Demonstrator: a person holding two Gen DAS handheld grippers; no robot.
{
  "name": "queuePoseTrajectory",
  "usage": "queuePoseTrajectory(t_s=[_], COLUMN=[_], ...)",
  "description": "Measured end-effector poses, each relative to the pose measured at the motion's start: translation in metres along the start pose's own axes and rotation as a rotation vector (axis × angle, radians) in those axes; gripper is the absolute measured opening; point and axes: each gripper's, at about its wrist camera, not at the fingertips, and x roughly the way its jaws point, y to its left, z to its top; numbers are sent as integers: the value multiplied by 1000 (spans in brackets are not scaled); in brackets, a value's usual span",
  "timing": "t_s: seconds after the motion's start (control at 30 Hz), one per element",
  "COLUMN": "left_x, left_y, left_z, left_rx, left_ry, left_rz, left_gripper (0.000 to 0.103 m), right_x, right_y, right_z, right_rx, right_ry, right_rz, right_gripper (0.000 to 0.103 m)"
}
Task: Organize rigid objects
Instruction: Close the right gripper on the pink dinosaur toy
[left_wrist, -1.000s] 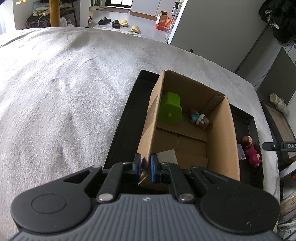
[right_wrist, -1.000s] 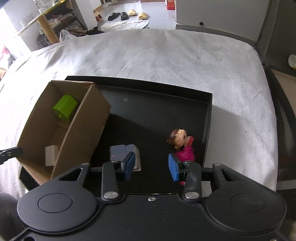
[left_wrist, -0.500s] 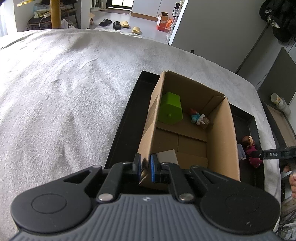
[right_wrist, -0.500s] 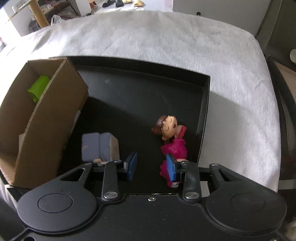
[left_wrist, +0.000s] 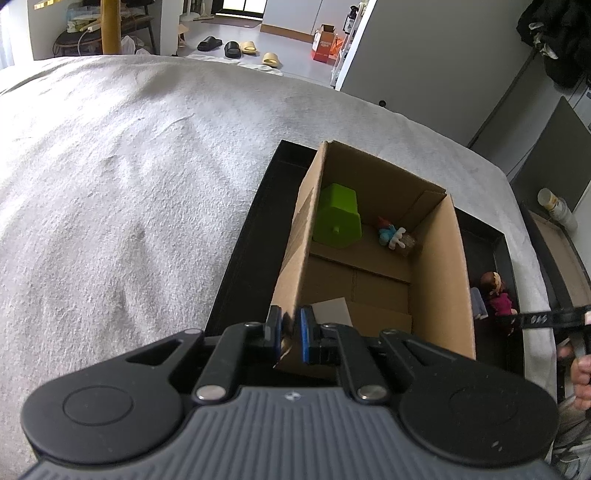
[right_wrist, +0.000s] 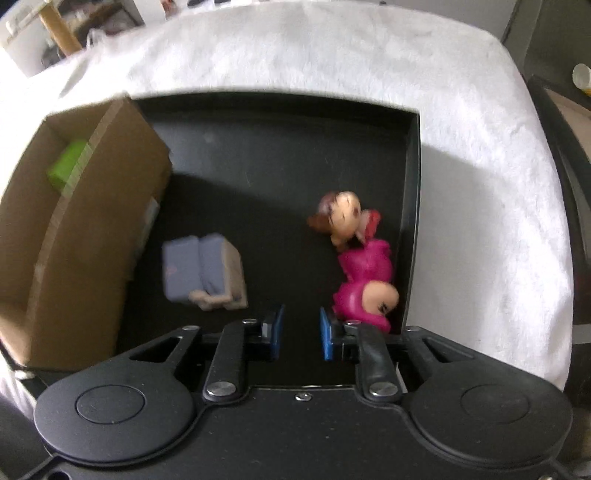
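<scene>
A cardboard box (left_wrist: 436, 280) stands in a black tray (left_wrist: 247, 251) on the white blanket. It holds a green block (left_wrist: 338, 218), a small blue figure (left_wrist: 393, 236) and a grey card (left_wrist: 330, 312). My left gripper (left_wrist: 290, 332) is shut on the box's near left wall corner. In the right wrist view the box (right_wrist: 74, 229) is at left, and a doll in a pink dress (right_wrist: 360, 258) and a lavender book-shaped toy (right_wrist: 203, 269) lie on the tray floor (right_wrist: 280, 166). My right gripper (right_wrist: 298, 334) is open and empty, low over the tray, its right finger just beside the doll's feet.
The white blanket (left_wrist: 129, 166) covers the bed around the tray. A dark side table with a cup (left_wrist: 554, 206) stands at right. Slippers (left_wrist: 236, 48) and furniture lie on the floor beyond. The tray's right rim (right_wrist: 413, 221) is close to the doll.
My right gripper has moved forward and down toward the doll, which now looks larger and closer. Its jaws have narrowed slightly. The left gripper keeps its hold on the box.
</scene>
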Motion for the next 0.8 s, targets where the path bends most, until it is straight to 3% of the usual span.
queuePoseTrajectory(t_s=[0.2,0.57,0.63,0.7,0.8], left_x=[0,1,1,2,3], left_y=[0,1,1,1,1], left_z=[0,1,1,1,1], left_rx=[-5,-8,-6,-6,-6], left_ry=[0,3,3,3,4], left_rz=[-2,-2,-1,0,0], left_gripper=[9,9,9,9,9], right_x=[-21,2,2,4,13], right_y=[-5,-16,-17,-18,-17], right_z=[15,21,23,24,24], right_rx=[1,56,48,43,29], right_ry=[-44,2,-2,6,31], right_rz=[-11,-56,-71,-81,-100], right_gripper=[25,28,32,43,44])
